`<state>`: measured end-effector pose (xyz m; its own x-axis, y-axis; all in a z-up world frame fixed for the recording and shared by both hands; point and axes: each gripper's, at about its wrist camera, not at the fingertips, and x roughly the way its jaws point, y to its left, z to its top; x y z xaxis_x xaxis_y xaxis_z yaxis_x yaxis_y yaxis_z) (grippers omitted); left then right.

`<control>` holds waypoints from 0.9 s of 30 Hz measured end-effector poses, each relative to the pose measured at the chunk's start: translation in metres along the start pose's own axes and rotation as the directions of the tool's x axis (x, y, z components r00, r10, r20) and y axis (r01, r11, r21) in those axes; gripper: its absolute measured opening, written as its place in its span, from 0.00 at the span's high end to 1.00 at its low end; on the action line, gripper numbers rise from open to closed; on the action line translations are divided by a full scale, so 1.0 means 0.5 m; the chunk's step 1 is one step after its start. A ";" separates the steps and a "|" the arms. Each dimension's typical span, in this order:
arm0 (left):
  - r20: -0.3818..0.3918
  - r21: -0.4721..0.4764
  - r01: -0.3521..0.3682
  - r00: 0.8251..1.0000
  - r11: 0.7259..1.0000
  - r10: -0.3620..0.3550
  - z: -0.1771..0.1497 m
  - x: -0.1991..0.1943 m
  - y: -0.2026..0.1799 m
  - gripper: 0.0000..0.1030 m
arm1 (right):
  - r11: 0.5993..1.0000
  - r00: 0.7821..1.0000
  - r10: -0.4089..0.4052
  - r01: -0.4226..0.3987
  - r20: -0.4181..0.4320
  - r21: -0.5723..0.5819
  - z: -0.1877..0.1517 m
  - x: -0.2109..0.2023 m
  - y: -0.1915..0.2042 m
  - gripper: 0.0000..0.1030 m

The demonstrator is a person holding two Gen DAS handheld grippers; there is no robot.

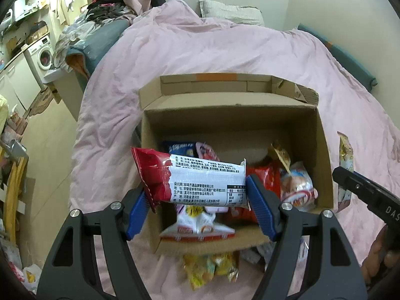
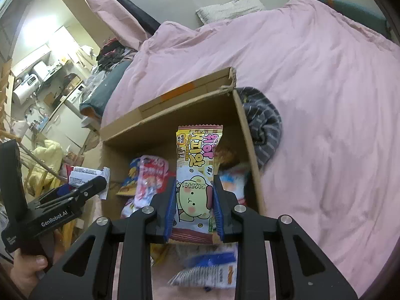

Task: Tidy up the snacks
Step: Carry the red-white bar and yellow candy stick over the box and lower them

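Left wrist view shows left claw (image 1: pixel 197 195) clamping a red-white packet (image 1: pixel 192 177) above the box (image 1: pixel 325 155); only right view shows right claw (image 2: pixel 192 207) gripping a yellow cookie pack (image 2: pixel 196 175).

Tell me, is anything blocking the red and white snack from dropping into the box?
Nothing visible blocks it. The left hand-held gripper holds the red and white snack right above the open cardboard box. The flaps are folded back, and only other snacks lie at the bottom.

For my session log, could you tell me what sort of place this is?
Likely a small studio flat's bedroom: a bed with a pink duvet and pillow, plus a washing machine nearby.
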<state>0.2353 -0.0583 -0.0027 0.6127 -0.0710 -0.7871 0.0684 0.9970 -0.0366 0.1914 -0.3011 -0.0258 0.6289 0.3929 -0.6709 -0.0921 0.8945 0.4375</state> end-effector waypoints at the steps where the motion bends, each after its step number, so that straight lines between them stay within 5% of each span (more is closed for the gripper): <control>1: 0.007 0.003 -0.001 1.000 1.000 0.001 0.003 0.008 -0.004 0.32 | 1.000 1.000 -0.004 0.004 0.003 -0.003 0.006 0.006 -0.002 0.73; 27: -0.029 -0.034 0.063 0.998 0.997 -0.064 0.005 0.109 -0.001 0.32 | 0.999 0.998 -0.033 0.034 -0.058 0.015 0.030 0.083 -0.021 0.73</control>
<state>0.2707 -0.0628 -0.0441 0.5837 -0.1340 -0.8008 0.0800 0.9910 -0.1075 0.2300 -0.2973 -0.0495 0.5859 0.3749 -0.7184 -0.0595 0.9040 0.4233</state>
